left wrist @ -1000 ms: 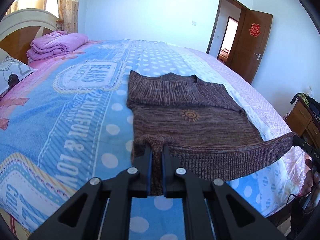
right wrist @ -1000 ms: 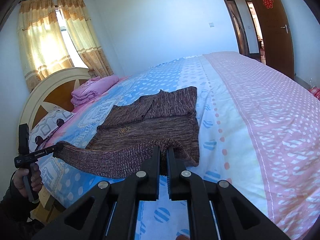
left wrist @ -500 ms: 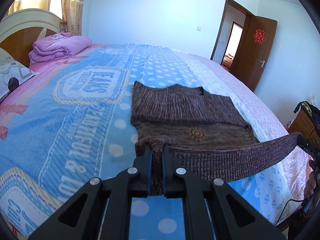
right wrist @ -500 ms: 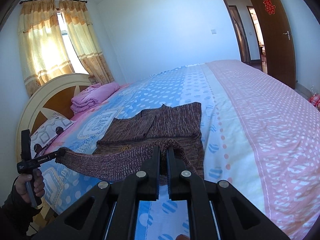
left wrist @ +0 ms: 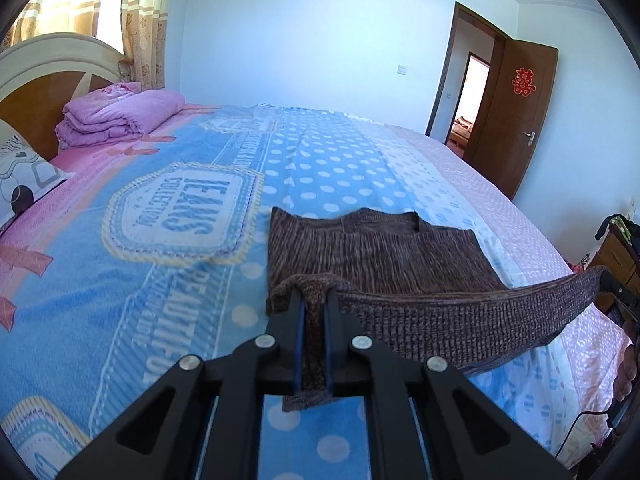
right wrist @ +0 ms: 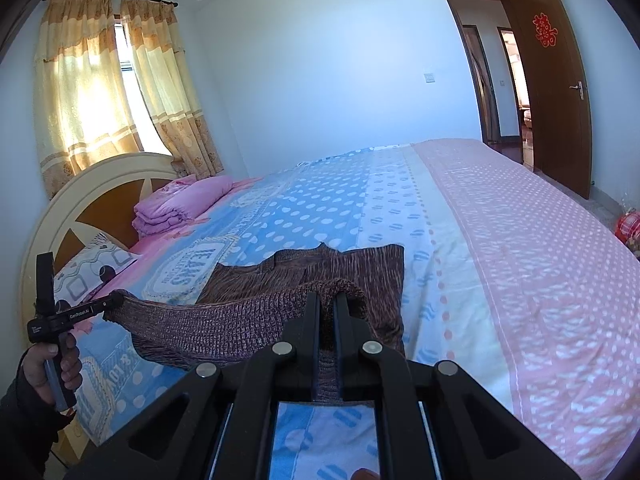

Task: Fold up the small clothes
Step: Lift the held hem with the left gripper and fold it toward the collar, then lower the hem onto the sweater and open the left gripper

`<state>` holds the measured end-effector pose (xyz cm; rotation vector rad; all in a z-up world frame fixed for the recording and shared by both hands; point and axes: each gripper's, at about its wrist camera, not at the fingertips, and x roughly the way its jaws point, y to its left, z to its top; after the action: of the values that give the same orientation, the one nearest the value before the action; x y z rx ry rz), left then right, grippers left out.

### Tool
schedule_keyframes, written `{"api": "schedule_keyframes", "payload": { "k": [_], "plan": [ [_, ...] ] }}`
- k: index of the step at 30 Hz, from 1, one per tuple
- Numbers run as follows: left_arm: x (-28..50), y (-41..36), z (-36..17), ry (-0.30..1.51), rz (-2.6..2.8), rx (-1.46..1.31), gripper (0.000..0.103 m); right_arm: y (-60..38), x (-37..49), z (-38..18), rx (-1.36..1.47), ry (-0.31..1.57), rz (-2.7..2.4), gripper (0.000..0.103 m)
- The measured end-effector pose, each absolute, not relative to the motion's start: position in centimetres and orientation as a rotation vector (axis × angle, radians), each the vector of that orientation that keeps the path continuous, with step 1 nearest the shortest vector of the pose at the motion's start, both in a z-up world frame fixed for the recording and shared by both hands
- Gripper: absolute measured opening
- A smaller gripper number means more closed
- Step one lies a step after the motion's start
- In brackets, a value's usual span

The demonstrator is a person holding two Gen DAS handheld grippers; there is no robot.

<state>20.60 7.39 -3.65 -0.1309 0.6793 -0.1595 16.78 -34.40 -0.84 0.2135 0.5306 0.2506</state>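
A brown knit sweater (left wrist: 376, 248) lies on the bed with its sleeves folded across the chest; it also shows in the right wrist view (right wrist: 352, 268). My left gripper (left wrist: 313, 300) is shut on the left corner of the ribbed hem (left wrist: 460, 320). My right gripper (right wrist: 327, 300) is shut on the other corner. The hem hangs stretched between them, lifted above the bed and over the sweater's lower body. The far left gripper (right wrist: 108, 304) shows in the right wrist view, and the far right gripper (left wrist: 612, 288) in the left wrist view.
The bed has a blue, white and pink dotted cover (left wrist: 320, 168). A folded pink quilt (left wrist: 116, 120) and a patterned pillow (left wrist: 24, 184) lie by the headboard (right wrist: 100, 196). An open brown door (left wrist: 516, 116) stands beyond. A wooden cabinet (left wrist: 616, 256) is at the right.
Both grippers have carried the held hem up and forward towards the collar. The hem now covers more of the sweater's body, and the sun emblem is hidden.
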Motion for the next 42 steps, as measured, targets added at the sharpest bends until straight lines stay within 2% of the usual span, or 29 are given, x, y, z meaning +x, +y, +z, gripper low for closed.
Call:
{"api": "schedule_keyframes", "payload": {
  "k": [16,27,28,31,32,33,34,35,36,37,38,42],
  "plan": [
    [29.9,7.1,-4.0,0.717,-0.134,-0.103,0.008,-32.9,27.5,-0.3,0.165,0.58,0.185,0.005],
    [37.9,5.9,-10.3,0.822,-0.093,-0.021,0.009,-31.8,36.9,-7.5,0.13,0.75,0.12,0.005],
    [38.4,5.7,-10.9,0.829,-0.082,-0.012,0.013,-31.9,37.7,-8.4,0.129,0.765,0.108,0.005],
    [39.5,5.3,-12.6,0.857,-0.037,0.026,0.016,-32.1,40.1,-11.3,0.124,0.829,0.085,0.006],
    [39.4,5.5,-12.8,0.861,-0.024,0.027,0.022,-32.2,40.5,-11.9,0.124,0.842,0.078,0.007],
    [39.0,5.8,-12.8,0.859,-0.027,0.019,0.025,-32.2,40.5,-12.3,0.114,0.842,0.067,0.009],
    [38.6,6.0,-12.6,0.85,-0.033,0.016,0.032,-32.1,40.3,-12.4,0.097,0.843,0.061,0.02],
    [37.8,6.4,-12.2,0.83,-0.029,0.035,0.049,-31.6,39.8,-12.4,0.061,0.843,0.068,0.037],
    [37.2,6.5,-12.0,0.812,-0.019,0.06,0.059,-31.2,39.4,-12.3,0.032,0.841,0.084,0.047],
    [36.2,6.6,-11.7,0.777,-0.016,0.095,0.072,-30.7,39.1,-12.3,0.001,0.839,0.096,0.062],
    [35.3,6.6,-11.6,0.745,-0.025,0.141,0.075,-30.0,38.7,-12.4,-0.051,0.838,0.103,0.066],
    [34.1,4.9,-13.5,0.747,-0.05,0.395,0.075,-27.3,39.0,-14.1,-0.272,0.889,0.106,0.066]
  ]
}}
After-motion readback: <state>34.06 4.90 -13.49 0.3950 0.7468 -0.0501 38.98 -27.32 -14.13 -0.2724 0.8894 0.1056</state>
